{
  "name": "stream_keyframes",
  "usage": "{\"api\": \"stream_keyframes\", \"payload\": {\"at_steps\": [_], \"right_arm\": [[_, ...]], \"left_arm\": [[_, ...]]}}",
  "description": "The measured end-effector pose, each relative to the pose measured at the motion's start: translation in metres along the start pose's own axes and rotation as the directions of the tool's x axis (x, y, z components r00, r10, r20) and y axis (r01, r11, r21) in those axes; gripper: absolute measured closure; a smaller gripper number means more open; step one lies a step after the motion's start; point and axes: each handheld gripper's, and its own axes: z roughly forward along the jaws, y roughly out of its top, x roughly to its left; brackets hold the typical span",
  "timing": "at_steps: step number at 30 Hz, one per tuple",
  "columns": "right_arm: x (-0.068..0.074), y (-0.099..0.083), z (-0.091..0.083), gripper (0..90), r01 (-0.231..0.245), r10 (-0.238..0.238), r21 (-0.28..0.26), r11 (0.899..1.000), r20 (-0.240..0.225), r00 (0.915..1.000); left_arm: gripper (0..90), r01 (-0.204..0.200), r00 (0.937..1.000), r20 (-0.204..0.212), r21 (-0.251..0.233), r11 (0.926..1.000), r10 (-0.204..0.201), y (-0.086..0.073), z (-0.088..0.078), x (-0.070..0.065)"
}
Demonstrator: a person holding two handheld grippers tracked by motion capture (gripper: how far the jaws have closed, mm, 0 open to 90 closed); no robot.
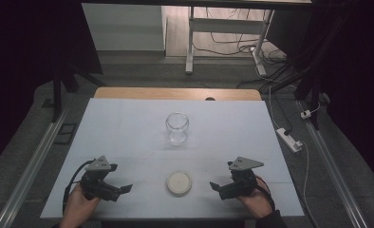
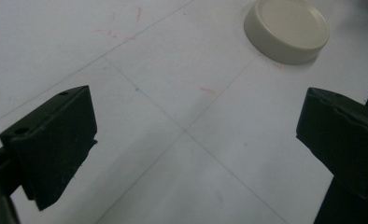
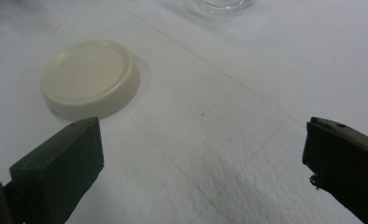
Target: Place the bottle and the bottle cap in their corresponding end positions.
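Both jaws stand apart and empty: left gripper (image 1: 123,188) and right gripper (image 1: 214,185) flank the lid (image 1: 179,183) near the table's (image 1: 128,128) front edge. The open jar (image 1: 177,128) stands farther back. Nothing seems grasped yet; next, probably close on the lid.
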Motion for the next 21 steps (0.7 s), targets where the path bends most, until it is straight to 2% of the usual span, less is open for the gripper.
{"api": "stream_keyframes", "payload": {"at_steps": [11,21], "right_arm": [[-0.004,-0.017,-0.021,0.0,-0.042,0.041,0.006,0.999,0.055,0.9976],[-0.011,-0.034,-0.041,0.0,-0.103,0.102,0.005,0.995,0.105,0.9892]], "left_arm": [[0.0,0.075,0.9959,-0.048,-0.039,0.9964,-0.076,-0.027,-0.026,0.005],[0.0,0.118,0.9884,-0.090,-0.050,0.9917,-0.122,-0.050,-0.043,0.005]]}}
